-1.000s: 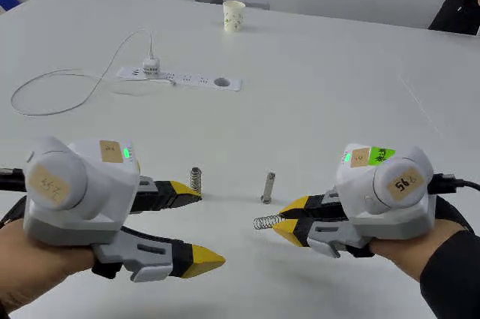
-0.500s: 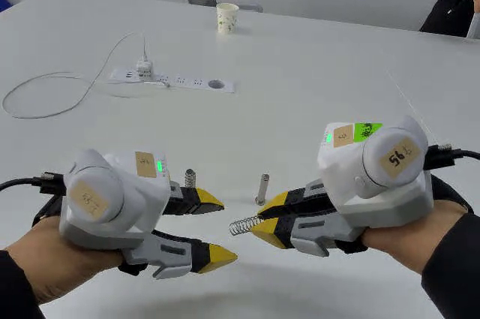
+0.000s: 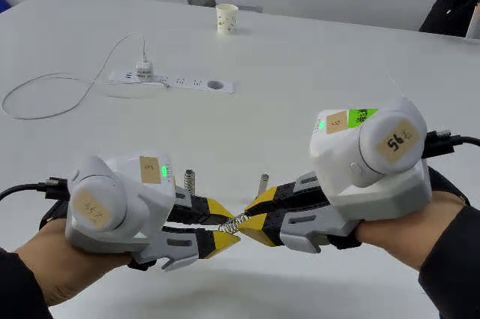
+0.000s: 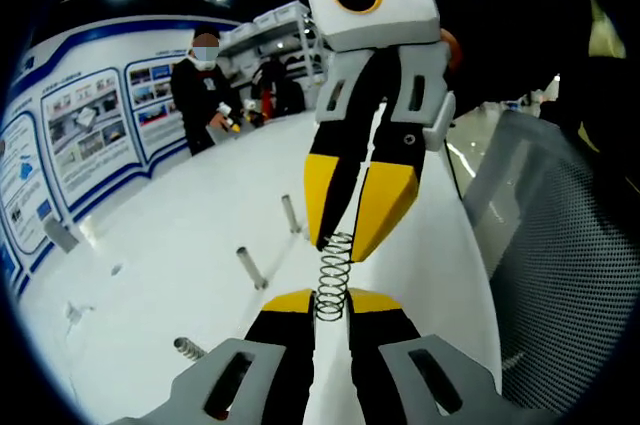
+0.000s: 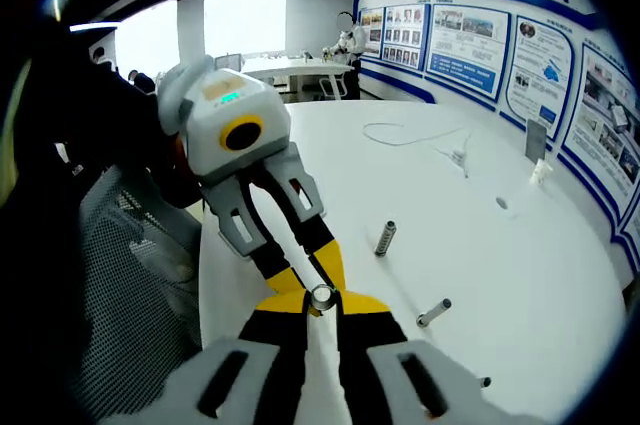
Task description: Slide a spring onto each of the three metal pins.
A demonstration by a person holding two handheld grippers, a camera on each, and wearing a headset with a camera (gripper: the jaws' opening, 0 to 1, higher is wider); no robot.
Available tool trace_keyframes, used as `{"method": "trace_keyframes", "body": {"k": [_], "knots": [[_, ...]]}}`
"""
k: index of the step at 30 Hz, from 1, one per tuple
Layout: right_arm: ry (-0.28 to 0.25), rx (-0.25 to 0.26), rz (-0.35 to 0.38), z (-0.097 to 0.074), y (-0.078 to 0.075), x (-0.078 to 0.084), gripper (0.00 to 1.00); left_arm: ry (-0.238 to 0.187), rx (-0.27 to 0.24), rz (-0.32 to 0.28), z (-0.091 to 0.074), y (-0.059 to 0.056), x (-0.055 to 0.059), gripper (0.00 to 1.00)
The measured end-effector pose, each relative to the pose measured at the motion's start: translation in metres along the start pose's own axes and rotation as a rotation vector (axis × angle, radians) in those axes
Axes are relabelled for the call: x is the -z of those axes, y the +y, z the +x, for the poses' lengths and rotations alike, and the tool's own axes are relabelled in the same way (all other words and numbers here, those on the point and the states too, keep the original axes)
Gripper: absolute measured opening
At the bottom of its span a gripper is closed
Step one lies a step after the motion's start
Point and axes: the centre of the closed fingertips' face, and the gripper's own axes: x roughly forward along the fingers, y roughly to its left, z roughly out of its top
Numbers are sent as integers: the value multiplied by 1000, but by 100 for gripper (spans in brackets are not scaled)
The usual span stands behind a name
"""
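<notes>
While both grippers meet tip to tip over the white table [image 3: 322,56], we see a single spring [image 3: 234,222] bridging them: the right gripper [image 3: 252,218] is clenched on one end of it, and the left gripper [image 3: 225,227] is pinched onto the other end. In the left gripper view its yellow tips touch the coil on both sides (the gap between them looks no wider than the spring itself). The right gripper's fingers converge on the coil's far end from above. From the right gripper view we look down the spring's axis, so its end shows as a small ring gripped right at that gripper's closed tips, with the left gripper's jaws coming onto it from beyond. Just past the left gripper's jaws in the head view stands the sprung pin [image 3: 190,181], upright and already wearing a coil. Just past the right gripper's tips stands the bare pin [image 3: 263,183], also upright and apart from the sprung one. In the left gripper view we make out a third pin [image 4: 290,213], bare as well, farther off beyond the bare pin and to the left of the right gripper's fingers. Well beyond both grippers lies a power strip [image 3: 176,81] with a white cable [image 3: 52,82] looping away from it, and farther still a paper cup [image 3: 226,18]. A person [image 4: 200,95] stands far behind the table in the left gripper view
</notes>
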Motion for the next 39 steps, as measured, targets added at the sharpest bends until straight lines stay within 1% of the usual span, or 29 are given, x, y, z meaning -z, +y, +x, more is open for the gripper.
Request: {"method": "trace_keyframes", "body": {"k": [6,14,22,26,28,33,39], "knots": [[-25,4,0,0,0,-6,11,-17,15,-38,2,-4,-4,11],[-46,10,-1,0,0,-10,11,-32,22,-83,1,-5,-9,11],[-50,18,-8,-1,-1,-12,11,-41,19,-104,2,-4,-10,12],[-52,16,-6,-1,-1,-13,11,-39,13,-118,1,-3,-11,21],[-51,18,-5,-1,-1,-13,11,-40,11,-121,0,-1,-11,22],[-52,25,-3,-3,-4,-12,11,-44,-4,-146,-7,3,-10,29],[-49,46,2,-7,-12,-11,11,-56,-31,-172,-18,8,-9,35]]}}
